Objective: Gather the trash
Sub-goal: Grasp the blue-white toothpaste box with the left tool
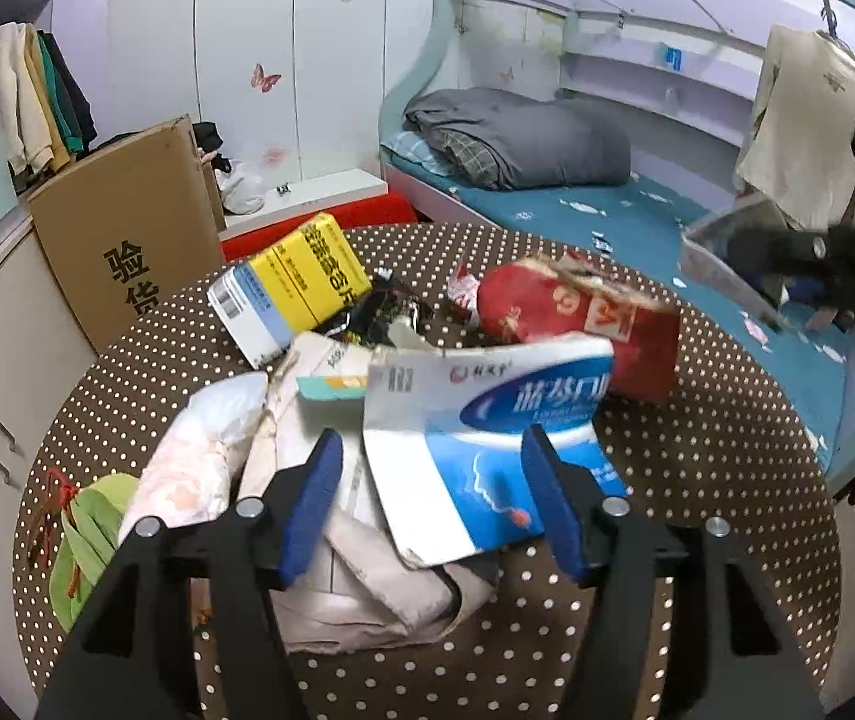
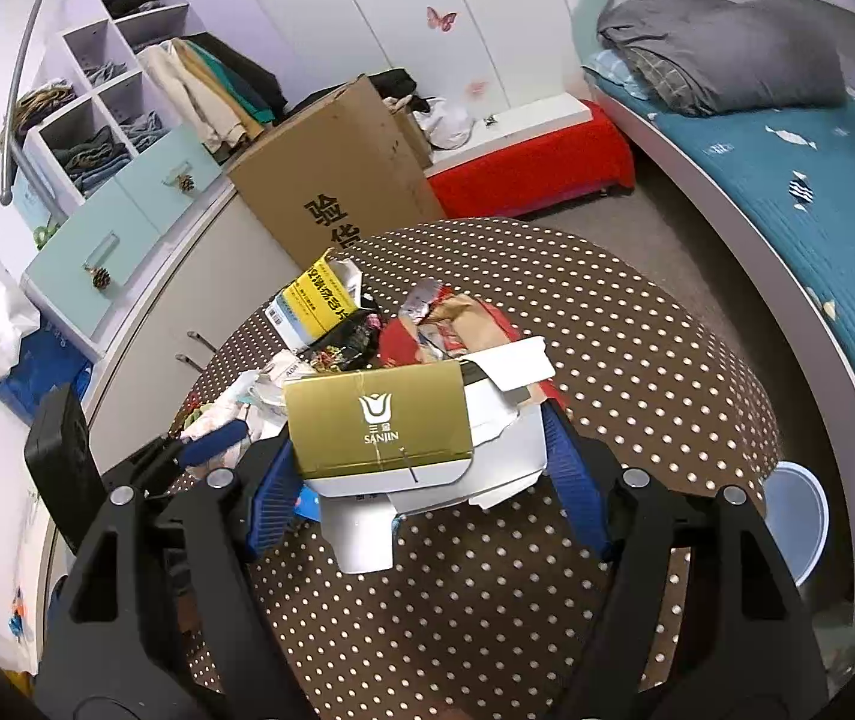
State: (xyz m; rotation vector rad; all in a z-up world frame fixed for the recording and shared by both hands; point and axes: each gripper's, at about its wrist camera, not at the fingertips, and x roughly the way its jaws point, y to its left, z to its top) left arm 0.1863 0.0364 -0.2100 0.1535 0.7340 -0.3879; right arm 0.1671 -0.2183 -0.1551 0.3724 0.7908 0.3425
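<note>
My left jaws (image 1: 430,501) stood spread around the torn blue-and-white cardboard box (image 1: 487,444) low in the frame on the dotted brown bench (image 1: 697,480), its long axis running between them, while my right jaws (image 2: 421,480) pinched the gold-and-white carton (image 2: 379,420).

The right tool (image 2: 427,480) holds a gold and white carton (image 2: 391,438) between its blue pads (image 2: 571,480), one pressing each end, above the brown dotted desk (image 2: 637,360). Just beyond the carton lies a heap of trash: a yellow box (image 2: 319,300) ahead and to the left, a black wrapper (image 2: 346,339) beside it, and red packaging (image 2: 457,324) straight ahead. The other tool's blue tip (image 2: 211,441) reaches in from the left, a brown cardboard box (image 2: 337,180) stands past the desk's far edge, and a white bucket (image 2: 799,516) sits on the floor to the right.
</note>
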